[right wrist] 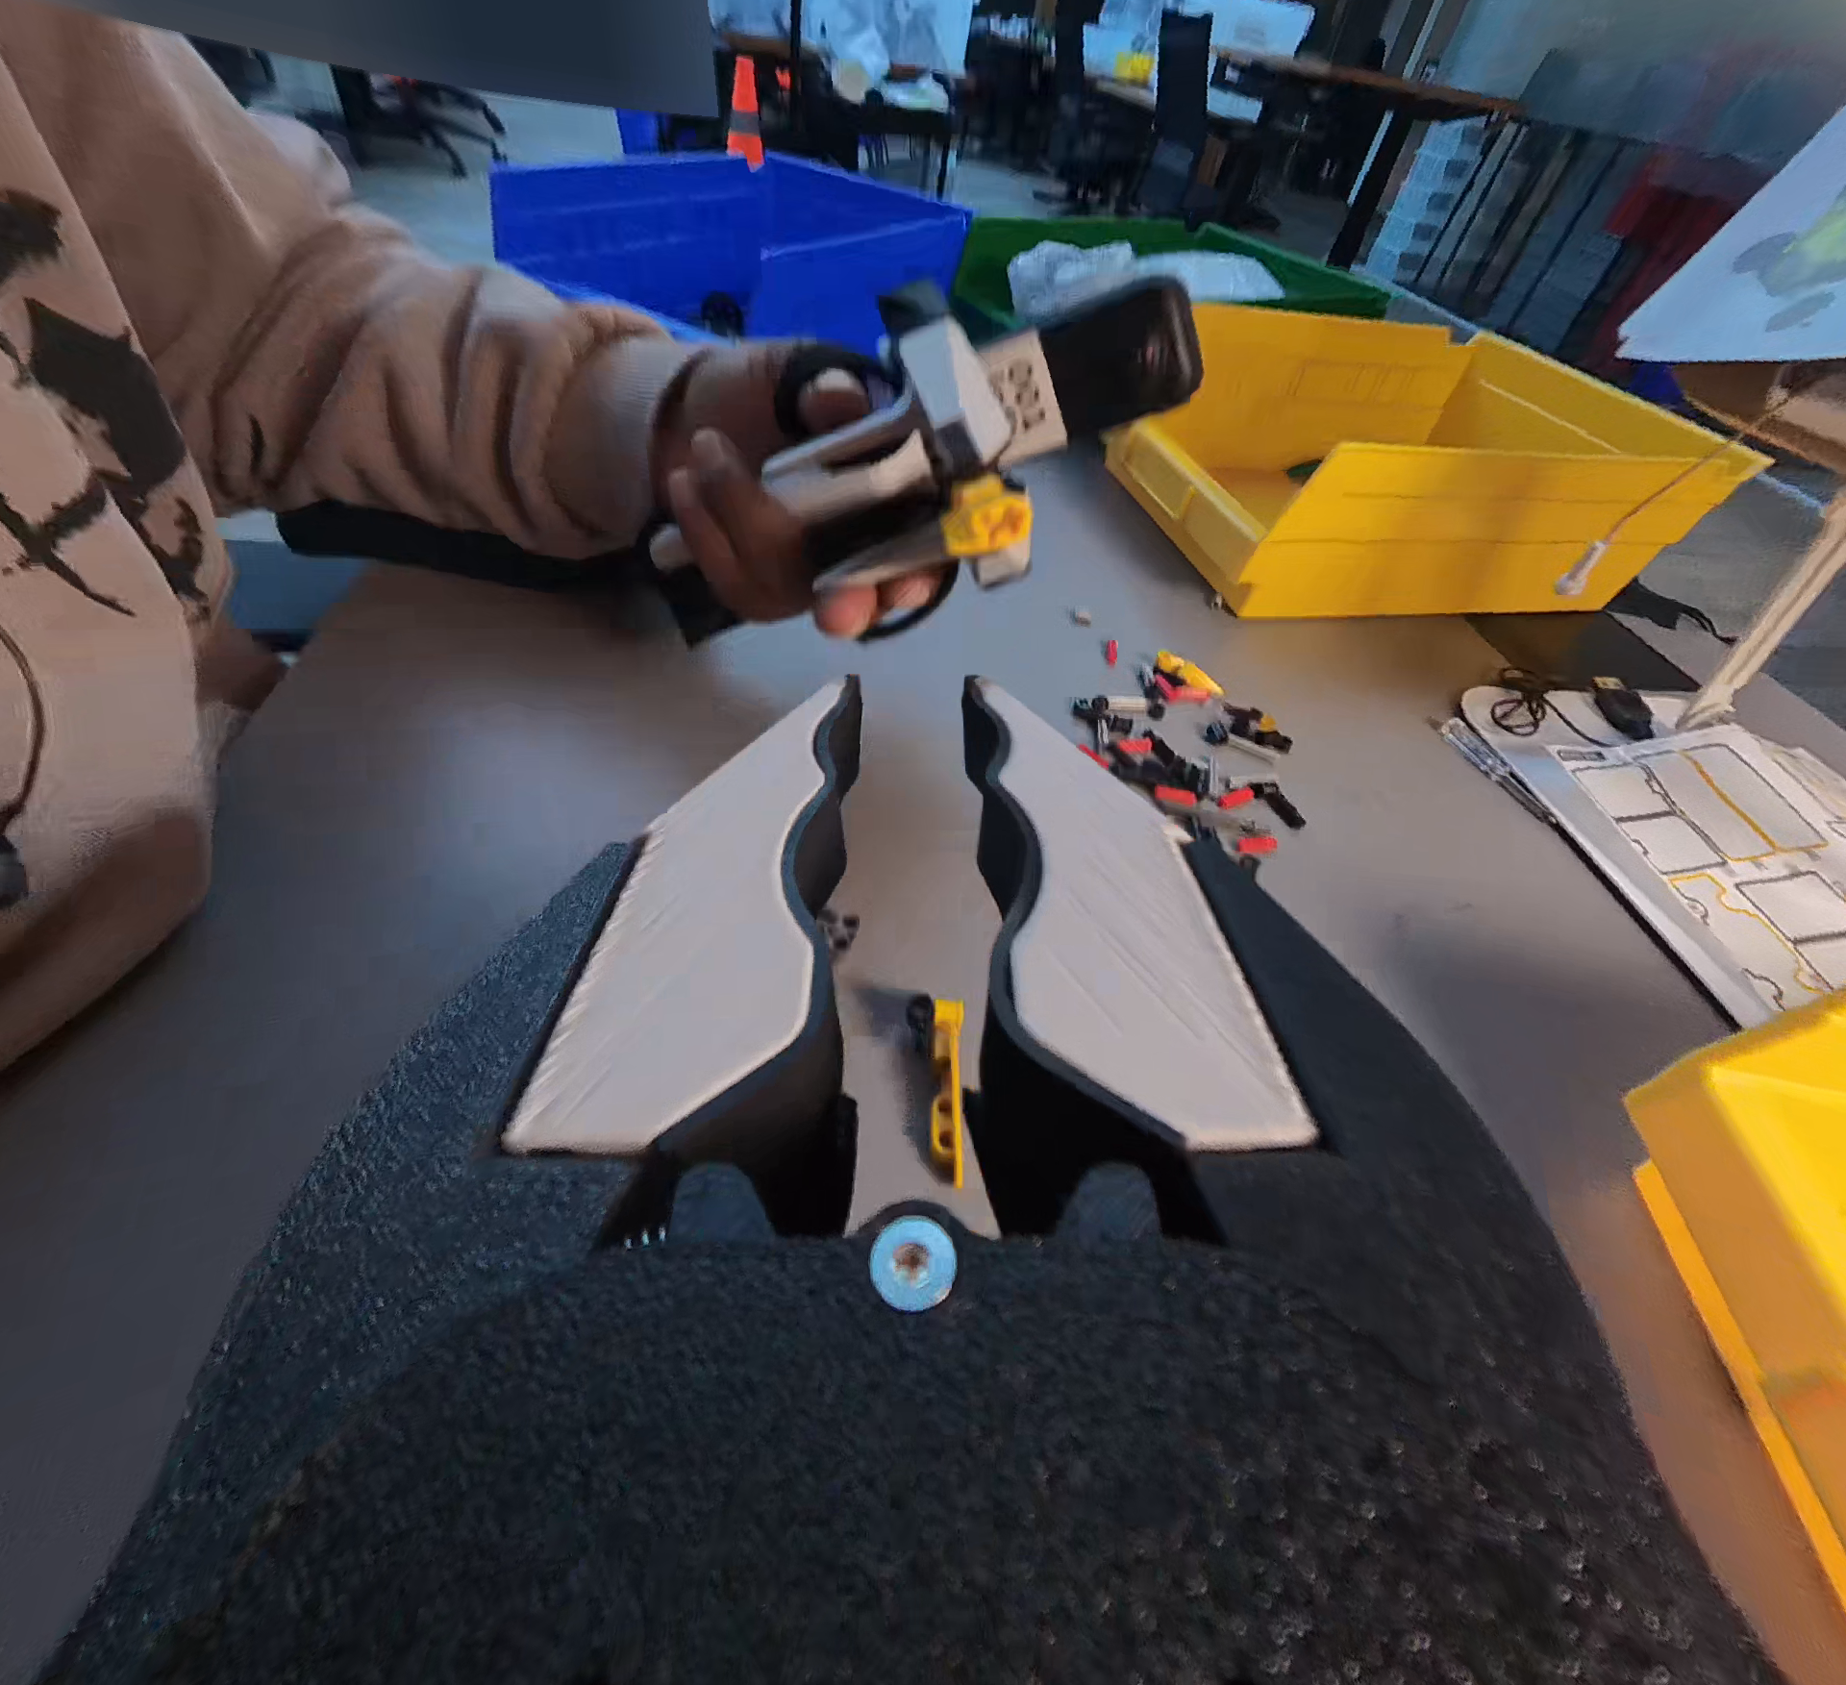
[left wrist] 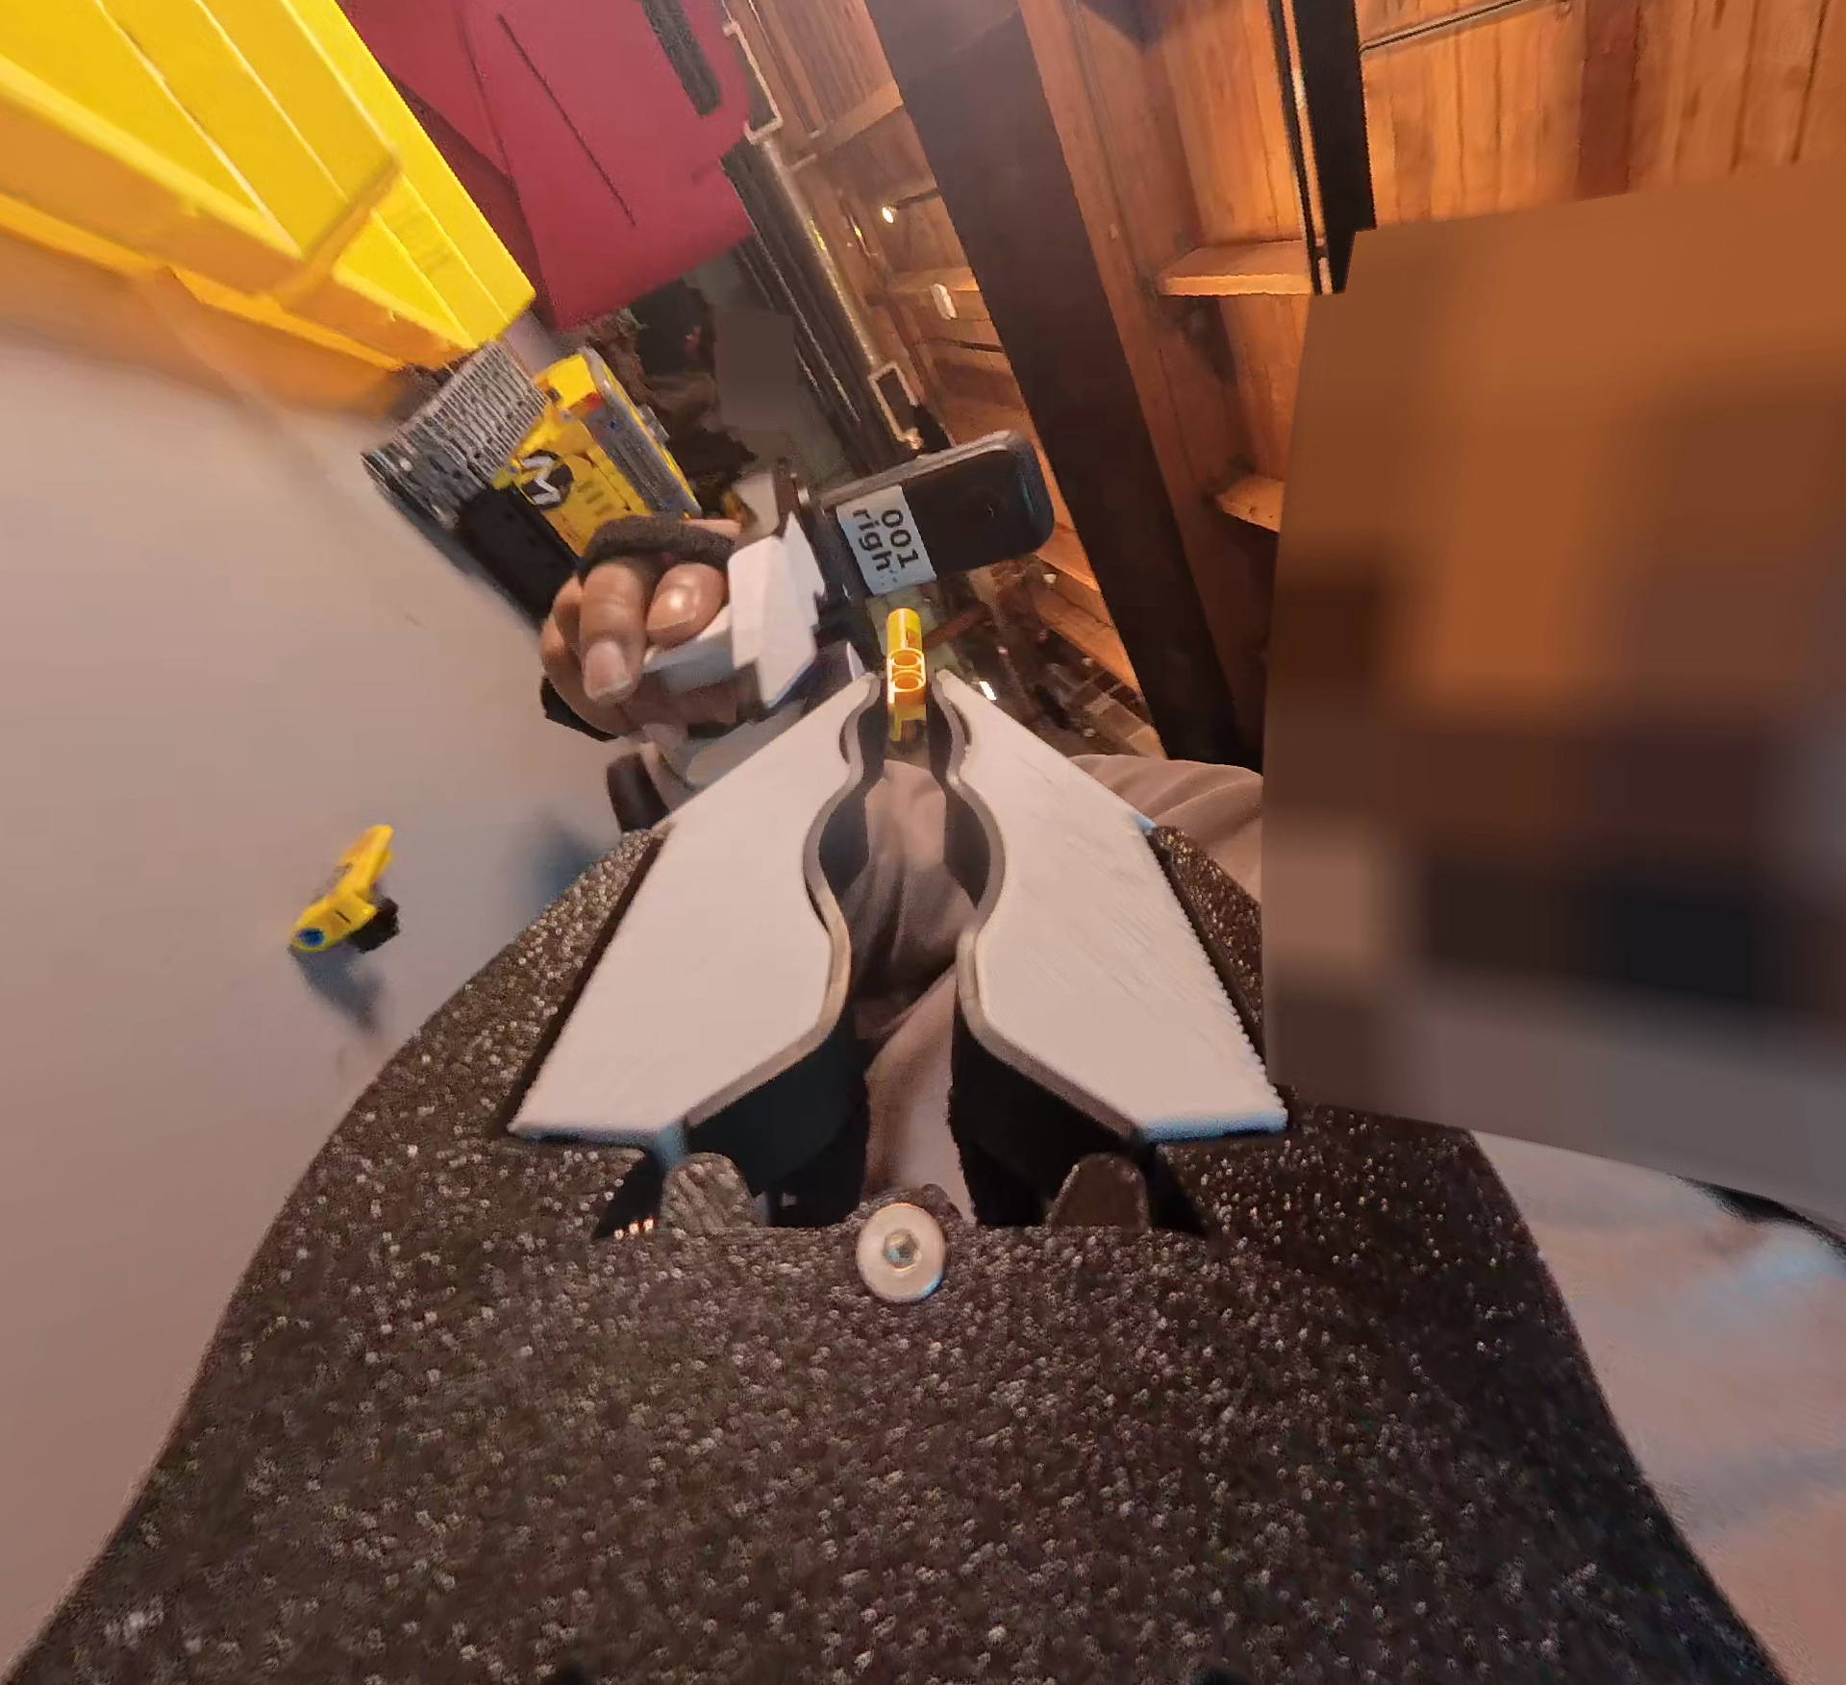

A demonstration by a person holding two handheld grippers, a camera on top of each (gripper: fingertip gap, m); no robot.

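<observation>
My left gripper (left wrist: 907, 688) is shut on a small yellow holed building piece (left wrist: 904, 663), held in the air above the grey table (left wrist: 200, 738). It also shows in the right wrist view (right wrist: 984, 544), in a hand, with the yellow piece (right wrist: 987, 521) at its tips. My right gripper (right wrist: 911, 698) is open and empty, low over the table. A yellow holed beam with a black pin (right wrist: 944, 1088) lies on the table under the gap between its fingers. The same beam shows in the left wrist view (left wrist: 345, 893).
A pile of small red, black and yellow parts (right wrist: 1189, 758) lies right of my right gripper. Beyond are a yellow bin (right wrist: 1398, 479), a blue bin (right wrist: 719, 239) and a green bin (right wrist: 1179, 259). An instruction booklet (right wrist: 1698, 848) and another yellow bin (right wrist: 1758, 1238) are at the right. The left gripper's tips are roughly 4 centimeters from the right gripper's.
</observation>
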